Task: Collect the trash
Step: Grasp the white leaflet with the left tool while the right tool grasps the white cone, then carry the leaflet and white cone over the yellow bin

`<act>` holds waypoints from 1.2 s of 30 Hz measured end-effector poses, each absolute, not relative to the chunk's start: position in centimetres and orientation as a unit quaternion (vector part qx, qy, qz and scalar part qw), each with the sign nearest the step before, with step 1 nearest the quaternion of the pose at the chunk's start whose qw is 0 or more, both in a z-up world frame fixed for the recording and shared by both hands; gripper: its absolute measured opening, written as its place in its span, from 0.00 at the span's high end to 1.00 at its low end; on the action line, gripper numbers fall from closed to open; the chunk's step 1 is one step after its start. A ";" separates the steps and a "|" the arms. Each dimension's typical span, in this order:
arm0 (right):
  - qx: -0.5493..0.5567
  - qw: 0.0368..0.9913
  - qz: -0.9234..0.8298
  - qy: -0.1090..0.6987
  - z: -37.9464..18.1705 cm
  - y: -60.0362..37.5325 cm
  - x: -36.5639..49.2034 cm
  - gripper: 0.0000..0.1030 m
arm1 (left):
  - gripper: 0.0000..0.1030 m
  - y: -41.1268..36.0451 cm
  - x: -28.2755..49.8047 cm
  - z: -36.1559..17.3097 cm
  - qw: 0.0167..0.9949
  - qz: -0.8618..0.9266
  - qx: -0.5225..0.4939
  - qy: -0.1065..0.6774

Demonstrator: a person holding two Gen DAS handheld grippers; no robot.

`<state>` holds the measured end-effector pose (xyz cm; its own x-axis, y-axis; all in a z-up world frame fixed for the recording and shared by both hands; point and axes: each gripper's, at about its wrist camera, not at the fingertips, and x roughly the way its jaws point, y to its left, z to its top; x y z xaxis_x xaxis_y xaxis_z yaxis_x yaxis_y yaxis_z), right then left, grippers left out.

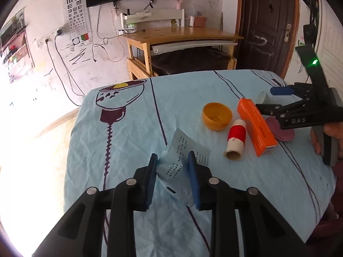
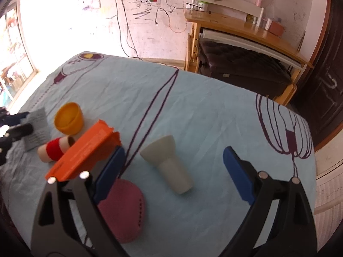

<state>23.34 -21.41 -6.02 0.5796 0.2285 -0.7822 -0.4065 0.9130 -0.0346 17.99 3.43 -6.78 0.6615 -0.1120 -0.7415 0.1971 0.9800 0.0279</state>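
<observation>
On the light blue tablecloth (image 1: pixel 133 128) lie a crumpled printed receipt (image 1: pixel 182 160), a yellow bowl (image 1: pixel 217 116), a cardboard spool of red thread (image 1: pixel 235 138), an orange box (image 1: pixel 256 127), a pink round pad (image 1: pixel 280 129) and a white paper cup (image 2: pixel 169 168) on its side. My left gripper (image 1: pixel 172 171) has its blue pads on both sides of the receipt, which looks pinched and lifted at its near end. My right gripper (image 2: pixel 173 171) is open wide, with the cup between its fingers and the orange box (image 2: pixel 85 150) by its left finger.
A wooden desk (image 1: pixel 182 36) with a dark chair stands beyond the table's far edge. A dark door (image 1: pixel 270 21) is at the back right. Cables hang on the wall at the left. The table's left edge drops to the floor.
</observation>
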 end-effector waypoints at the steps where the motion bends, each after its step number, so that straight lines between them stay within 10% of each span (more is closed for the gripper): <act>1: -0.107 0.882 0.179 0.422 -6.0 -21.4 23.4 0.22 | 0.79 3.6 17.9 -6.7 0.910 -0.084 0.049 0.402; 6: -0.100 0.883 0.177 0.422 -6.0 -21.5 23.6 0.68 | 0.81 4.5 17.3 -6.5 0.911 -0.083 0.022 0.404; 36: -0.054 0.935 0.143 0.321 -0.4 -27.1 17.5 0.70 | 0.95 2.5 13.7 -2.4 0.933 -0.038 0.043 0.355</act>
<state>17.51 -27.09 -0.40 0.7531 0.2316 -0.6158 -0.3016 0.9534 -0.0102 13.68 2.46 -2.35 0.7455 -0.0409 -0.6652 0.1024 0.9933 0.0538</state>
